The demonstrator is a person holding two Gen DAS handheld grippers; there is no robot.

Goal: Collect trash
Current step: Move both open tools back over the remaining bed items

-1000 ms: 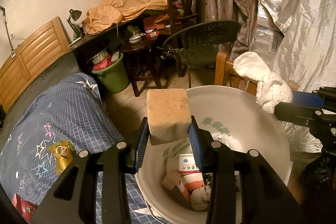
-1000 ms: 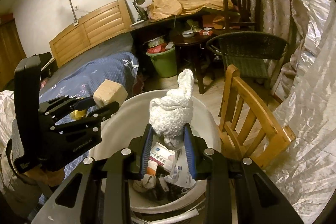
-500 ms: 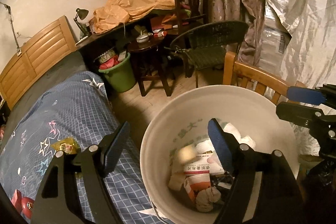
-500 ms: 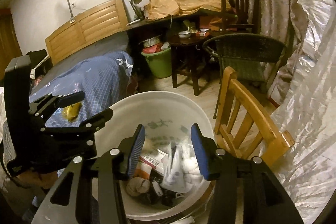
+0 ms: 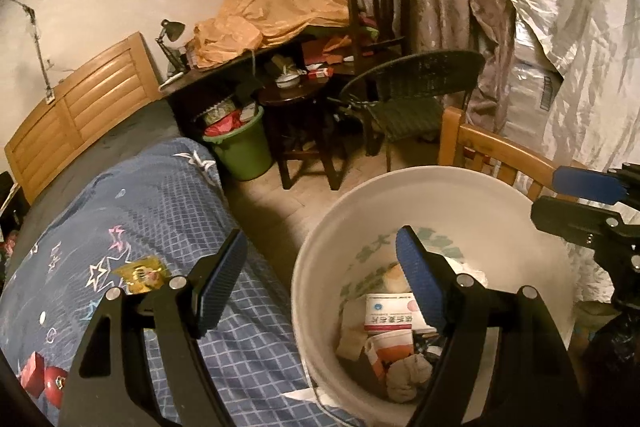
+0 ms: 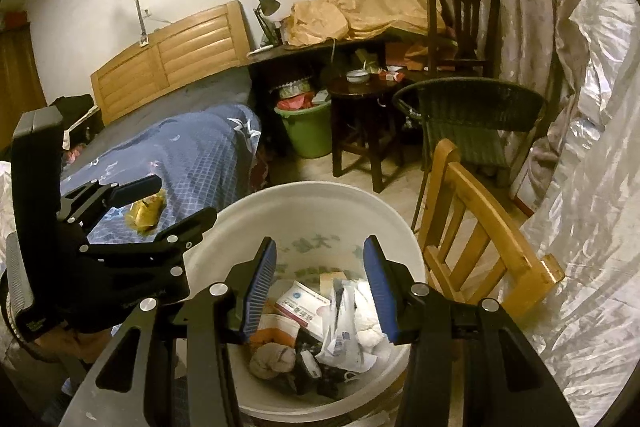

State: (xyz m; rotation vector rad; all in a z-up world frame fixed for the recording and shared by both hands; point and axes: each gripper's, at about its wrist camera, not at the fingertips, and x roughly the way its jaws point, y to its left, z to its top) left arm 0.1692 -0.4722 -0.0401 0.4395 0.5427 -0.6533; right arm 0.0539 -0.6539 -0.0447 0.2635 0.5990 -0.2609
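Over the bucket [image 6: 304, 199] — both my grippers, left [image 5: 320, 279] and right [image 6: 320, 283], gape with nothing between the pads; trash [image 6: 320, 323] lies inside.

bucket [image 6: 224, 227] mouth open; wooden chair [image 6: 476, 227] crowds right

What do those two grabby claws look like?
Each claw is black, built from flat angular links joined with shiny silver bolts. The left claw and right claw both end in two long blue ribbed pads. Seen from the right wrist, the left one has a chunky black body with small pale lettering.
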